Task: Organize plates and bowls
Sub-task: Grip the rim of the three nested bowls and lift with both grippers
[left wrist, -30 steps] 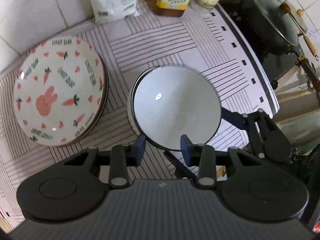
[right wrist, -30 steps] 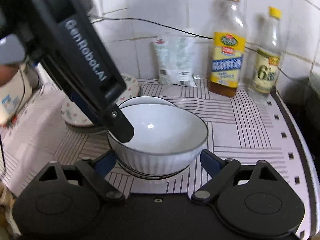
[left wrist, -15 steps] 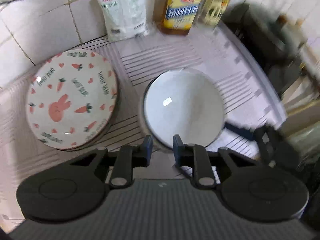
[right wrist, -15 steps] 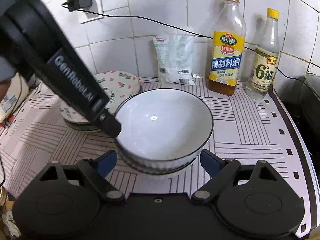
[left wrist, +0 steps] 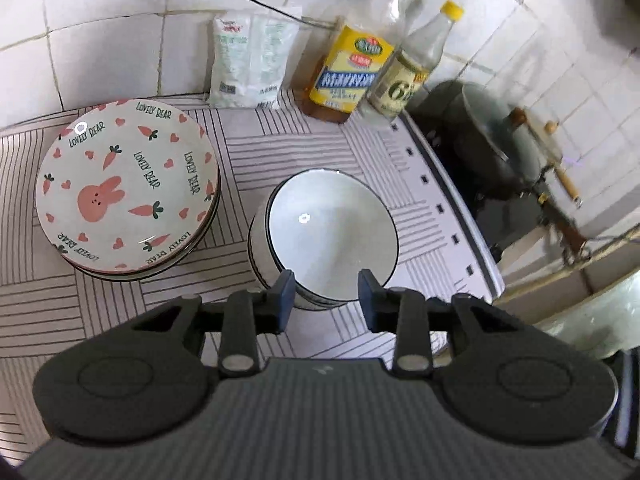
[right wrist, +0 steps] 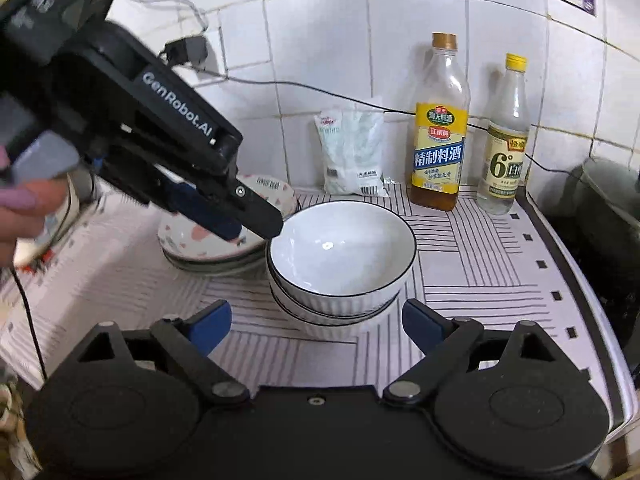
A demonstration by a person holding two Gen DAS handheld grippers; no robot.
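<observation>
The stack of round ceramic plates printed with pink rabbits, carrots and hearts (left wrist: pixel 127 190) stands on the striped pink-and-white counter (left wrist: pixel 280 148), ahead of the left gripper (left wrist: pixel 326 294) and to its left, well clear of its fingers. In the right wrist view the same stack (right wrist: pixel 208 246) lies partly hidden behind the left gripper (right wrist: pixel 256 226), whose black body is held by a person's hand (right wrist: pixel 20 212) at the left edge.

Straight ahead of the left gripper, just beyond its blue pads, sits the stack of white ribbed ceramic bowls with a thin dark rim (left wrist: pixel 324 236). The near rim of the top bowl shows between the two pads, but the pads do not press on it. The jaws have just been opening and now stand a little apart, holding nothing. In the right wrist view the tips of this gripper are just beside the left rim of the top bowl; I cannot tell if they touch it.

The right gripper (right wrist: pixel 316 326) is wide open and empty. The bowl stack (right wrist: pixel 340 264) is just ahead of it, centred between its fingers, which stay on the near side of the stack and apart from it.

Farther behind the bowls, against the white tiled wall, stand a white plastic packet (right wrist: pixel 354 148), a clear bottle with a yellow label and brown liquid (right wrist: pixel 438 132) and, more to the right, a clear bottle with a yellow cap (right wrist: pixel 506 140). At the far right a dark pot with a lid (left wrist: pixel 492 136) sits beyond the counter edge.
</observation>
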